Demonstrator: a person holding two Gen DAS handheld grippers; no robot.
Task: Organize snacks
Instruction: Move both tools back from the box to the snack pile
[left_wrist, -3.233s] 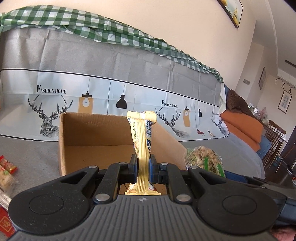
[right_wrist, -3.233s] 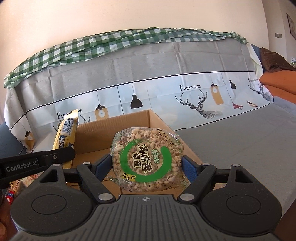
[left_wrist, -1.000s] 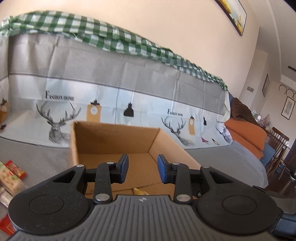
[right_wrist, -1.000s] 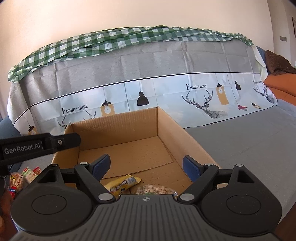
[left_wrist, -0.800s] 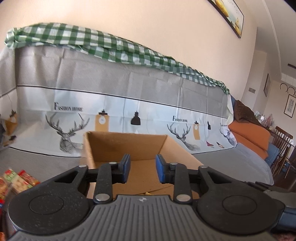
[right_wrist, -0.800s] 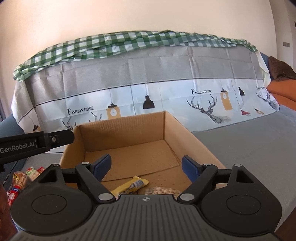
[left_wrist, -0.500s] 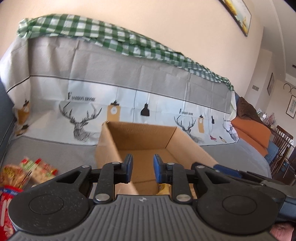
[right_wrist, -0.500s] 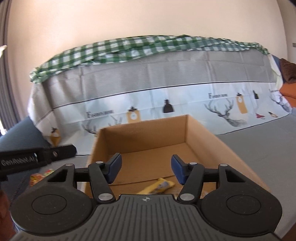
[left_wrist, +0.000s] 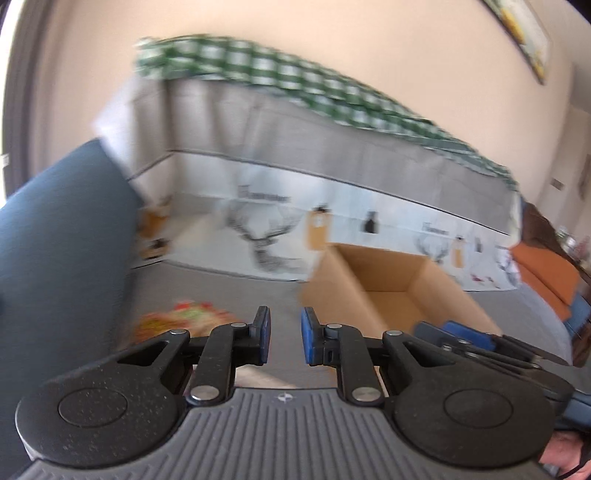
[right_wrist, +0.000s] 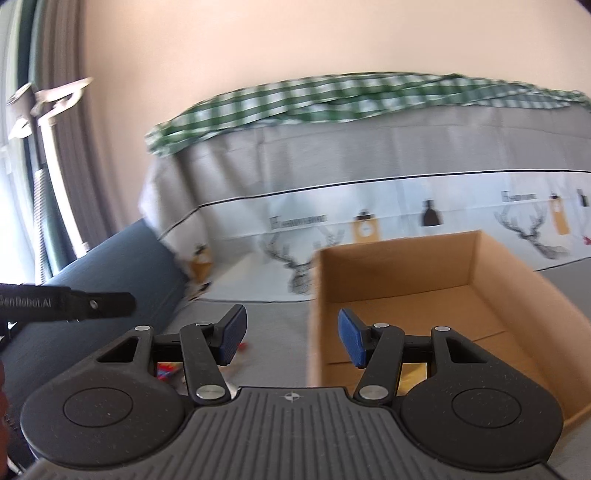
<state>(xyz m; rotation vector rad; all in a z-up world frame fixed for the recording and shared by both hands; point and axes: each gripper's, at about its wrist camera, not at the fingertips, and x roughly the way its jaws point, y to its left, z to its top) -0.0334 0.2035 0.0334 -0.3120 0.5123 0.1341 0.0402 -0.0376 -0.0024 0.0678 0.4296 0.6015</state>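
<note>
Both grippers hang empty over the grey-covered sofa. The left gripper (left_wrist: 284, 338) has nothing between its blue pads, and its jaws are closing on air, with only a narrow gap left. The right gripper (right_wrist: 291, 339) stands about half spread, gripping nothing. The cardboard box (right_wrist: 480, 258) sits open just to the right, while a blurred heap of snack packets (left_wrist: 184, 317) (red and green wrappers) lies left of it on the cover.
</note>
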